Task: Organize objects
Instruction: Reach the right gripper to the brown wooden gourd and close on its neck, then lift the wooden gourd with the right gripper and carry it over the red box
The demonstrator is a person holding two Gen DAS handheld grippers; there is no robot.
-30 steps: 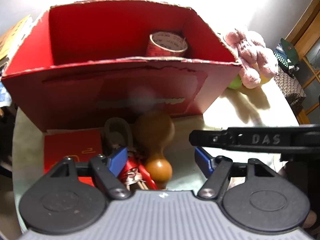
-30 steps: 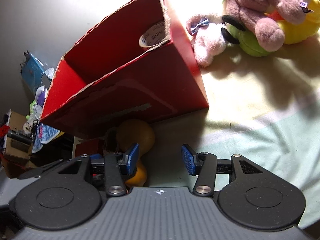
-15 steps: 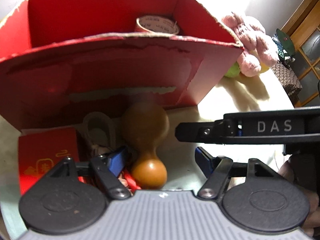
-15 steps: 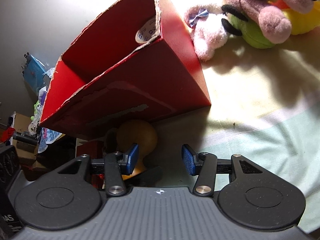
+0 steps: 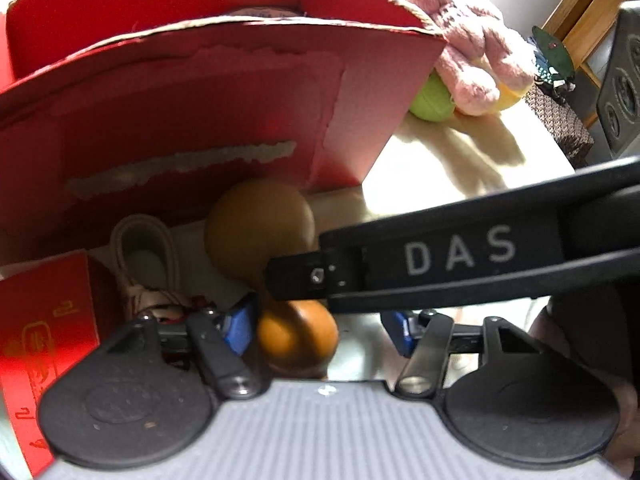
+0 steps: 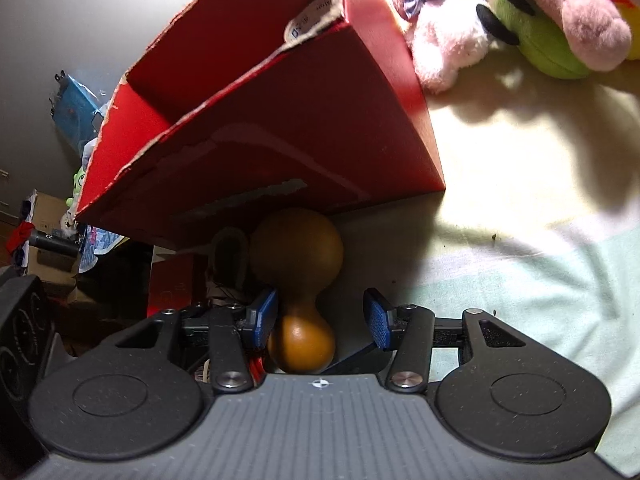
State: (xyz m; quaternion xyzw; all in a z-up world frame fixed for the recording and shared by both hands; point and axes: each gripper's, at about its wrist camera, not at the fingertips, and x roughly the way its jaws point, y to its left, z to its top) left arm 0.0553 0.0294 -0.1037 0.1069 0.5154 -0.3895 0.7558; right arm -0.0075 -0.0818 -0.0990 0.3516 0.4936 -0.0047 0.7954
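Now, working left to right: your left claw (image 5: 320, 326) has its jaws apart with the small lobe of the gourd (image 5: 296, 336) between them, nearer the left pad (image 5: 239, 328) than the right. Don't close yet unless you mean this claw to take it, because your right claw (image 6: 320, 322) is also spread and lined up on the same gourd (image 6: 298, 276). In the right view the small lobe sits just inside the left pad (image 6: 262, 320), seemingly touching it, with a clear gap to the pad at 3 o'clock. I'd judge the step is picking up the gourd for the box (image 6: 280, 128), so let one claw do it. Shift the right claw a little toward 9 o'clock to centre the lobe, then squeeze at the narrow waist, where a round, smooth shape is least likely to squirt out.

The gourd lies on the surface (image 6: 520, 260), big lobe at 12 o'clock against the box's near wall. A cord loop (image 5: 144, 248) lies at 10 o'clock, so keep the pads off it. Plush toys (image 6: 520, 20) sit far off at 2 o'clock.
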